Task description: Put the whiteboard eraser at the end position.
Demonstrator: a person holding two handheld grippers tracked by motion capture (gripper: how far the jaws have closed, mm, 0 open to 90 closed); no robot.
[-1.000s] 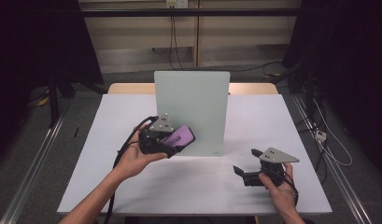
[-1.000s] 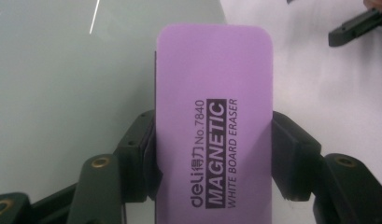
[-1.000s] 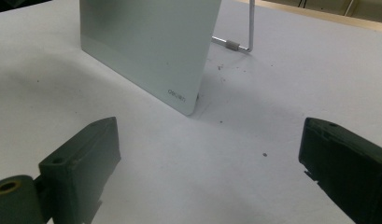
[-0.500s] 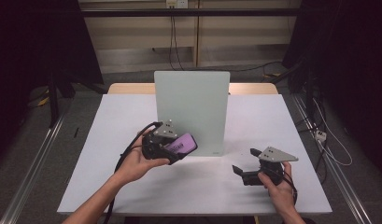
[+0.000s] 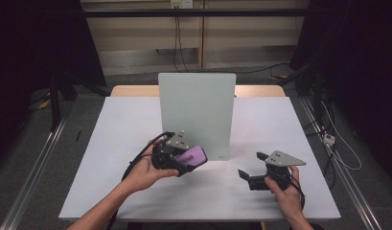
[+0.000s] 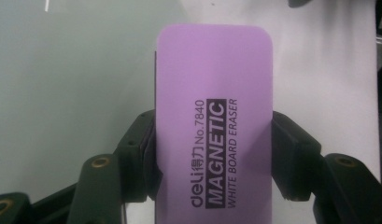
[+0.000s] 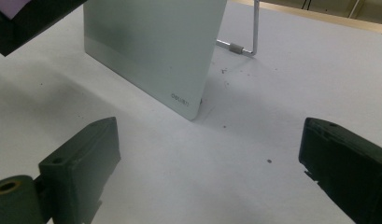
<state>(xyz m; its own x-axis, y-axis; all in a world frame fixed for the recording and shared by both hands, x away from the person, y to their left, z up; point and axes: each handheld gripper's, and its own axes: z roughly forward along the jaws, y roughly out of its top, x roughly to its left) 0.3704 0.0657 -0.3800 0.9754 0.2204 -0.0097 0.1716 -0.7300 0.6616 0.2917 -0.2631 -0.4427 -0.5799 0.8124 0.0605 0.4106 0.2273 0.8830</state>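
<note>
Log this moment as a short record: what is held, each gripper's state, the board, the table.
held item: purple magnetic whiteboard eraser, label side facing the camera
left gripper: jaws shut on the eraser's long sides, in front of the board's lower left
right gripper: jaws open, nothing between them, low over the table
board: pale glass whiteboard standing on a wire stand
table: white top

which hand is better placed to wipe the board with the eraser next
Left. Its hand-held gripper already clamps the purple eraser beside the board; the right hand-held gripper is open, farther off.
</note>
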